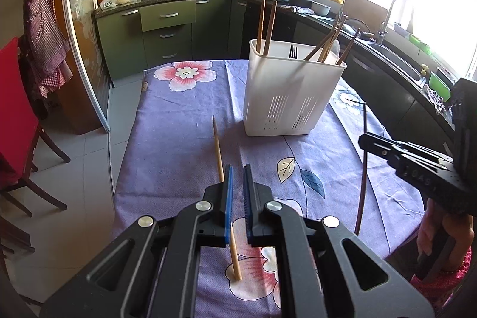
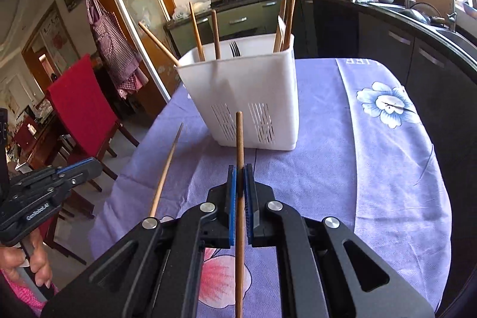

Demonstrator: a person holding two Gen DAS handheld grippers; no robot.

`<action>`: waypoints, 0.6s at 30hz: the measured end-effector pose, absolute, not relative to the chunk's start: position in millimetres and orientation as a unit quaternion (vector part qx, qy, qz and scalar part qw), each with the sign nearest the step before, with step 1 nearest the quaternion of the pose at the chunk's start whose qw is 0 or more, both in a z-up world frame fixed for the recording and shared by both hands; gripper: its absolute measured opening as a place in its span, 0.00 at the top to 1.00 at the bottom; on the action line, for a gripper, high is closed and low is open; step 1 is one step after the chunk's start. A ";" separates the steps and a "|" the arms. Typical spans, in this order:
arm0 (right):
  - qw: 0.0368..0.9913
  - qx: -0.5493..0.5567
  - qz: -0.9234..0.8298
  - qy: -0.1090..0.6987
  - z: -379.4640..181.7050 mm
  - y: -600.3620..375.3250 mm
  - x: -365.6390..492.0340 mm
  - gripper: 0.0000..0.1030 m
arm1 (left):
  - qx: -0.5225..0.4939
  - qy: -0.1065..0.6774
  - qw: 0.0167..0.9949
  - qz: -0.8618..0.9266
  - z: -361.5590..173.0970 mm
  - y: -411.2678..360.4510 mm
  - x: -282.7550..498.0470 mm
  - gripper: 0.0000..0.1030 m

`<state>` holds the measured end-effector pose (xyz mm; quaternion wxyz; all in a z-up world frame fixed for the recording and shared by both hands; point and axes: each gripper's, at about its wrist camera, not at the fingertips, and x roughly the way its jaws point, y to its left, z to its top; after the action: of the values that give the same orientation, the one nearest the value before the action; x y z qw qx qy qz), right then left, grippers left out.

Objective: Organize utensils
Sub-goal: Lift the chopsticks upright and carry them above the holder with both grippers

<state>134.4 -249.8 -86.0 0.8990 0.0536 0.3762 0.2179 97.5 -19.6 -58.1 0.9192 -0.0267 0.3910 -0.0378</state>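
A white slotted utensil caddy [image 1: 286,97] [image 2: 247,97] stands on the purple flowered tablecloth [image 1: 179,124] and holds several wooden chopsticks and a fork [image 2: 235,48]. My right gripper [image 2: 240,169] [image 1: 365,140] is shut on a dark brown chopstick [image 2: 239,139] [image 1: 362,184], held above the cloth in front of the caddy. My left gripper [image 1: 237,169] [image 2: 89,164] is shut with nothing between its pads. A light wooden chopstick [image 1: 217,145] [image 2: 167,169] lies on the cloth beneath it, partly hidden by the left finger.
A red chair [image 1: 15,115] [image 2: 80,103] stands beside the table's left edge. Dark kitchen cabinets and a sink [image 1: 396,55] run along the right. A person's hands [image 2: 35,264] [image 1: 432,234] grip the two handles near the table's front corners.
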 end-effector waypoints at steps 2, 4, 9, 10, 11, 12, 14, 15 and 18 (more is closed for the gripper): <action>0.902 0.058 0.220 0.367 -78.7 -255.3 127.4 0.94 | -0.026 0.395 0.918 -0.033 -59.0 -18.8 99.3 0.94; 0.904 0.061 0.221 0.361 -71.7 -265.0 121.8 0.94 | -0.035 0.418 0.907 -0.033 -65.8 -14.3 111.0 0.93; 0.906 0.065 0.226 0.353 -65.9 -273.7 109.6 0.94 | -0.059 0.488 0.871 -0.029 -102.2 0.4 162.0 0.87; 0.906 0.065 0.226 0.353 -65.7 -274.4 108.8 0.94 | -0.063 0.497 0.865 -0.027 -109.3 2.1 171.7 0.86; 0.905 0.066 0.226 0.354 -65.6 -274.8 108.5 0.94 | -0.062 0.508 0.859 -0.025 -116.6 2.9 181.6 0.85; 0.905 0.066 0.227 0.354 -67.7 -274.2 109.2 0.94 | -0.058 0.518 0.853 -0.019 -124.2 3.0 190.3 0.84; 0.905 0.067 0.226 0.355 -67.8 -275.1 109.8 0.94 | -0.055 0.537 0.842 -0.013 -136.3 3.0 205.4 0.83; 0.904 0.068 0.227 0.355 -68.1 -275.2 110.2 0.94 | -0.057 0.545 0.836 -0.015 -141.4 2.2 211.1 0.80; 0.904 0.071 0.227 0.356 -69.0 -276.1 111.7 0.94 | -0.055 0.561 0.826 -0.009 -153.3 0.7 224.3 0.76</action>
<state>111.7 -276.1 -69.0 0.9037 0.0709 0.3559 0.2273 224.3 0.7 -153.3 0.8260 -0.0550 0.5609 -0.0088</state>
